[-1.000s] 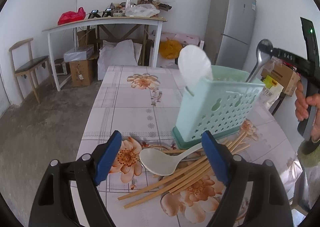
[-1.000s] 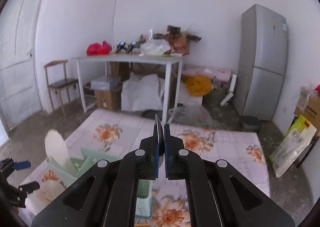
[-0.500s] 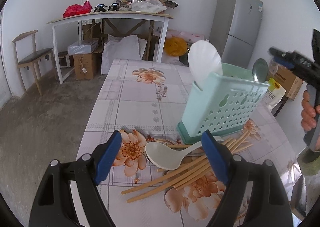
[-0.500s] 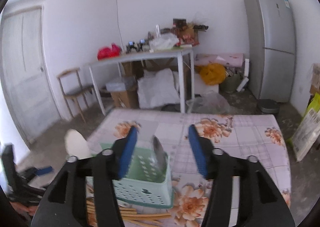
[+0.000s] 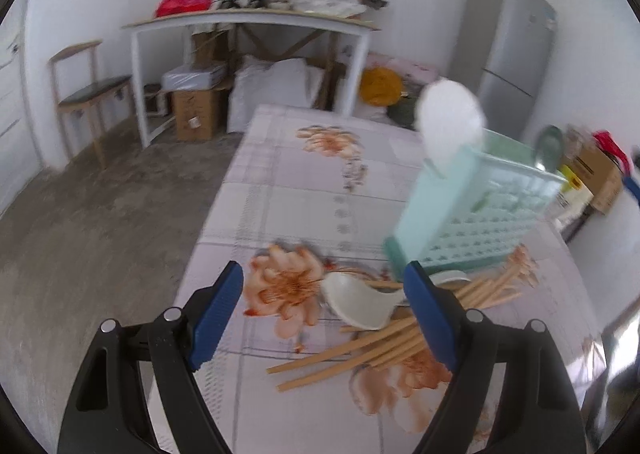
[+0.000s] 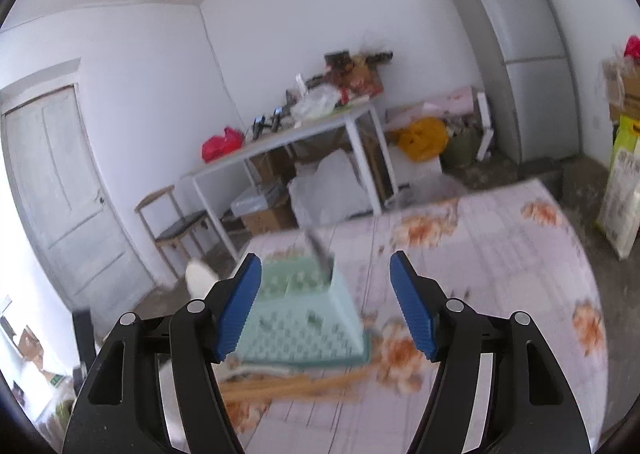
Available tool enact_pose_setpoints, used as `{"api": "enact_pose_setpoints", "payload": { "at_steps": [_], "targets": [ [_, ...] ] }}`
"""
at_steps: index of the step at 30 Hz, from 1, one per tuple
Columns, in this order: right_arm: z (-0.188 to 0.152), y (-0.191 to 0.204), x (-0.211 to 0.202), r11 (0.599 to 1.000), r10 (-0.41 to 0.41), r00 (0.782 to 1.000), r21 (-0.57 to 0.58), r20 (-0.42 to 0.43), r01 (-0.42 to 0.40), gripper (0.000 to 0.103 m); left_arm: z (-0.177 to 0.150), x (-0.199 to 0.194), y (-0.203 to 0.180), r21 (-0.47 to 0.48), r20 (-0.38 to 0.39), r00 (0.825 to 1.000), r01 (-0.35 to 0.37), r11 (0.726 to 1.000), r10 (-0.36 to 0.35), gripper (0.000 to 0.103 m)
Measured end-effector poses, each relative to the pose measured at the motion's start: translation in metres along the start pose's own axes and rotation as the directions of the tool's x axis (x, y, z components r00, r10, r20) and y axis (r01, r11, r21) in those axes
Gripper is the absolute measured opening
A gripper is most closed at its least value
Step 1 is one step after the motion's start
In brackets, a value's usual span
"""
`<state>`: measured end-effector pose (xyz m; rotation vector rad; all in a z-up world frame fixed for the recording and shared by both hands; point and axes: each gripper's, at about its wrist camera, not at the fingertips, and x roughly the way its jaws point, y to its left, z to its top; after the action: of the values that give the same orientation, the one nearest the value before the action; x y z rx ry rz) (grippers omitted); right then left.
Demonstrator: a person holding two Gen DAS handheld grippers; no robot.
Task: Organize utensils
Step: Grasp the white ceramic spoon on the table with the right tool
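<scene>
Right tongs [image 6: 326,304] jaws have just been opening, nothing clamped; mint basket [image 6: 304,326] sits just beyond them, metal spoon [image 6: 318,250] standing in it. Left tongs [image 5: 324,312] spread wide, empty; white ladle [image 5: 360,302] and chopsticks [image 5: 384,346] lie on desk [image 5: 288,193] between its jaws.

Grey fridge [image 6: 516,49], cluttered white bench [image 5: 256,19] — wooden chair [image 5: 86,83].
</scene>
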<state>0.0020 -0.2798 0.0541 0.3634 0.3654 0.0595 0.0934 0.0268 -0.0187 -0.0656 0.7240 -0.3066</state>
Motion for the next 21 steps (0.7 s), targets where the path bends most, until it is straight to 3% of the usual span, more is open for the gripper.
{"api": "enact_pose_setpoints", "payload": {
  "at_steps": [4, 10, 15, 18, 21],
  "targets": [
    [-0.03, 0.025, 0.028, 0.998, 0.063, 0.991, -0.024, -0.121, -0.066, 0.064, 0.0, -0.001, 0.016, -0.067, 0.001, 0.999, -0.054, 0.996, 0.054, 0.08],
    [-0.071, 0.1, 0.084, 0.967, 0.149, 0.942, -0.156, -0.3, -0.203, 0.061, -0.002, -0.003, 0.035, -0.128, 0.0, 0.998, -0.065, 0.99, 0.066, 0.073],
    [-0.105, 0.161, 0.137, 0.915, 0.114, 0.895, -0.304, -0.431, -0.264, 0.048, -0.004, 0.0, 0.047, -0.165, -0.008, 0.999, -0.032, 0.986, 0.031, 0.058],
    [-0.122, 0.185, 0.164, 0.884, 0.06, 0.877, -0.383, -0.478, -0.269, 0.042, -0.007, 0.005, 0.055, -0.196, -0.018, 1.0, -0.003, 0.981, 0.0, 0.049],
    [-0.136, 0.202, 0.179, 0.854, 0.01, 0.872, -0.45, -0.49, -0.263, 0.038, -0.008, 0.011, 0.061, -0.209, -0.028, 0.999, 0.02, 0.978, -0.026, 0.043]
  ]
}}
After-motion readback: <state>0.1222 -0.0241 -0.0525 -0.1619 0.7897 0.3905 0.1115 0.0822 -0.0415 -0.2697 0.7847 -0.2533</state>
